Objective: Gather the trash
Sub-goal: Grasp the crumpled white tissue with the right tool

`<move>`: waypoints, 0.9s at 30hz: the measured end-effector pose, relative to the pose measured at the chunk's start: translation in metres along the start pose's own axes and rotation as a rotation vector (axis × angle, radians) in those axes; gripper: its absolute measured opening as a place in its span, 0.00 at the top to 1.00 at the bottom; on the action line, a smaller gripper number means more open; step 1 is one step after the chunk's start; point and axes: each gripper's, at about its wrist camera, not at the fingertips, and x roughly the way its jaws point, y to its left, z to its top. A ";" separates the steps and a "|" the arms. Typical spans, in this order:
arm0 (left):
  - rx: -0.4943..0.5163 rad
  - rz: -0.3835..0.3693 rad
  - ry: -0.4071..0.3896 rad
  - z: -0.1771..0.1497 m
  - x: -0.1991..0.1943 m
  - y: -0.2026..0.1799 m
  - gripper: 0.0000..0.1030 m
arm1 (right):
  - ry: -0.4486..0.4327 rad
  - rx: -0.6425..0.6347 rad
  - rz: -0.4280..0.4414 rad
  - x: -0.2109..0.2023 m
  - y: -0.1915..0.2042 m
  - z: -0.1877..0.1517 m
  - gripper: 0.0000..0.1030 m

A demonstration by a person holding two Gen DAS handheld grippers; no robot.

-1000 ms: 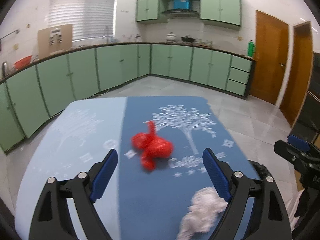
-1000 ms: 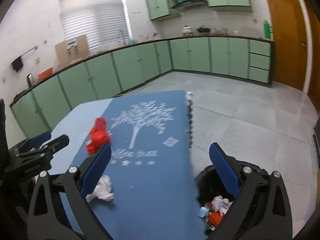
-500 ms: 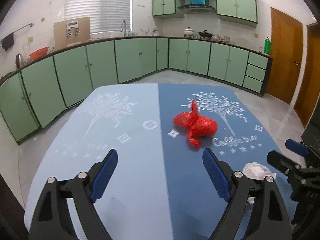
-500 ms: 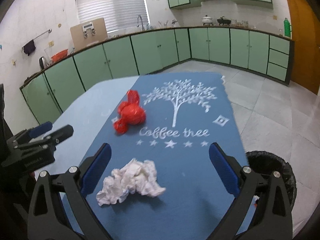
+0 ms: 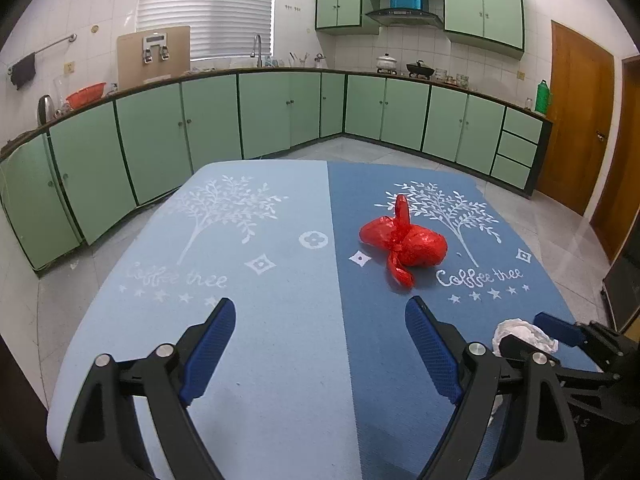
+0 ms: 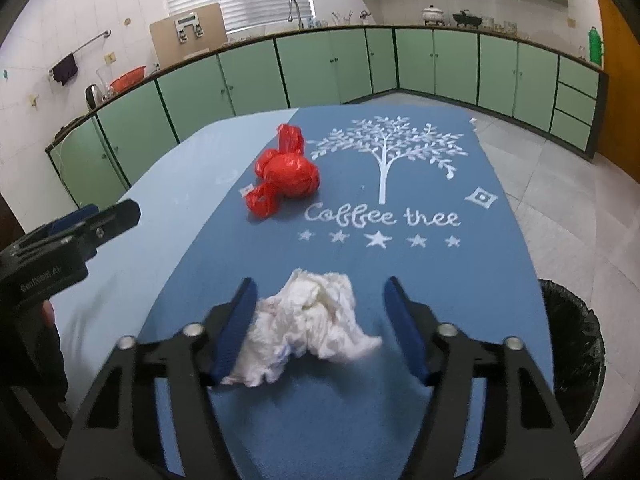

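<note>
A crumpled white tissue (image 6: 308,320) lies on the dark blue half of the tablecloth (image 6: 440,280), between the fingers of my right gripper (image 6: 320,284). Its jaws are closing; the left pad touches the tissue and the right pad stands a little clear of it. A knotted red plastic bag (image 6: 286,176) sits farther back on the cloth. My left gripper (image 5: 320,304) hangs open over the cloth with nothing between its fingers, and the red bag (image 5: 404,244) lies ahead of it to the right. In the left wrist view the tissue (image 5: 520,334) shows partly behind the right gripper (image 5: 560,328).
A bin lined with a black bag (image 6: 572,344) stands on the tiled floor by the table's right edge. The light blue half of the cloth (image 5: 240,280) is on the left. Green cabinets (image 5: 280,112) line the far walls.
My right gripper came down and forward over the tissue, and its jaws narrowed around it. My left gripper shifted left, so the red bag now sits right of centre.
</note>
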 end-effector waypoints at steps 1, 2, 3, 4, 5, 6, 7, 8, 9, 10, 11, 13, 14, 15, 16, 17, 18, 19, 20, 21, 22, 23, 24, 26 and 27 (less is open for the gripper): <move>-0.002 -0.001 0.003 0.000 0.000 0.000 0.17 | 0.008 -0.003 0.008 0.001 0.000 -0.001 0.53; -0.004 -0.002 0.006 0.000 0.000 -0.001 0.17 | 0.012 -0.004 0.016 0.002 0.000 -0.001 0.57; -0.006 -0.002 0.008 0.000 0.001 -0.001 0.17 | 0.015 -0.003 0.026 0.003 0.000 -0.002 0.62; -0.007 -0.002 0.010 -0.001 0.001 -0.002 0.17 | 0.016 -0.003 0.034 0.002 0.001 -0.002 0.67; -0.007 -0.003 0.010 0.000 0.001 -0.002 0.17 | 0.015 -0.004 0.046 0.002 0.001 -0.002 0.69; -0.006 -0.003 0.010 0.001 0.002 -0.003 0.17 | 0.014 -0.004 0.059 0.001 0.001 -0.002 0.73; -0.005 -0.004 0.010 0.001 0.002 -0.004 0.17 | 0.013 -0.002 0.066 0.000 0.000 -0.002 0.77; -0.003 -0.006 0.010 0.001 0.003 -0.005 0.17 | 0.013 -0.001 0.074 0.000 0.000 -0.001 0.78; -0.002 -0.007 0.012 0.001 0.004 -0.006 0.17 | 0.013 0.000 0.081 0.000 0.000 -0.001 0.81; -0.002 -0.010 0.013 0.000 0.004 -0.007 0.17 | 0.010 -0.003 0.086 -0.001 -0.001 -0.002 0.82; -0.001 -0.014 0.015 0.001 0.005 -0.009 0.17 | 0.007 -0.005 0.090 -0.002 -0.001 -0.001 0.83; 0.004 -0.017 0.018 0.001 0.006 -0.012 0.17 | 0.000 -0.005 0.095 -0.005 -0.001 0.000 0.84; 0.006 -0.020 0.019 0.000 0.007 -0.013 0.17 | -0.007 -0.002 0.096 -0.008 -0.003 0.002 0.85; 0.006 -0.023 0.020 0.000 0.007 -0.015 0.17 | -0.012 0.001 0.097 -0.009 -0.005 0.004 0.85; 0.007 -0.028 0.021 0.001 0.008 -0.017 0.17 | -0.019 0.003 0.094 -0.012 -0.007 0.006 0.85; 0.008 -0.032 0.021 0.002 0.009 -0.018 0.17 | -0.026 0.002 0.088 -0.014 -0.008 0.009 0.85; 0.008 -0.034 0.021 0.003 0.010 -0.020 0.17 | -0.031 -0.001 0.082 -0.015 -0.010 0.011 0.85; 0.009 -0.038 0.022 0.005 0.012 -0.022 0.17 | -0.036 -0.003 0.077 -0.016 -0.012 0.014 0.85; 0.009 -0.042 0.022 0.006 0.014 -0.024 0.17 | -0.042 -0.003 0.072 -0.017 -0.016 0.017 0.85; 0.010 -0.045 0.021 0.008 0.015 -0.026 0.18 | -0.045 -0.003 0.067 -0.017 -0.019 0.021 0.85; 0.010 -0.049 0.019 0.011 0.018 -0.029 0.18 | -0.048 -0.002 0.062 -0.018 -0.022 0.024 0.85; 0.011 -0.052 0.017 0.013 0.019 -0.031 0.18 | -0.053 0.001 0.054 -0.018 -0.027 0.028 0.85; 0.011 -0.055 0.016 0.015 0.022 -0.034 0.18 | -0.056 0.005 0.045 -0.018 -0.031 0.031 0.85; 0.014 -0.060 0.013 0.021 0.028 -0.039 0.18 | -0.060 0.013 0.033 -0.016 -0.040 0.038 0.85; 0.016 -0.062 0.013 0.024 0.031 -0.042 0.18 | -0.064 0.020 0.026 -0.015 -0.045 0.042 0.85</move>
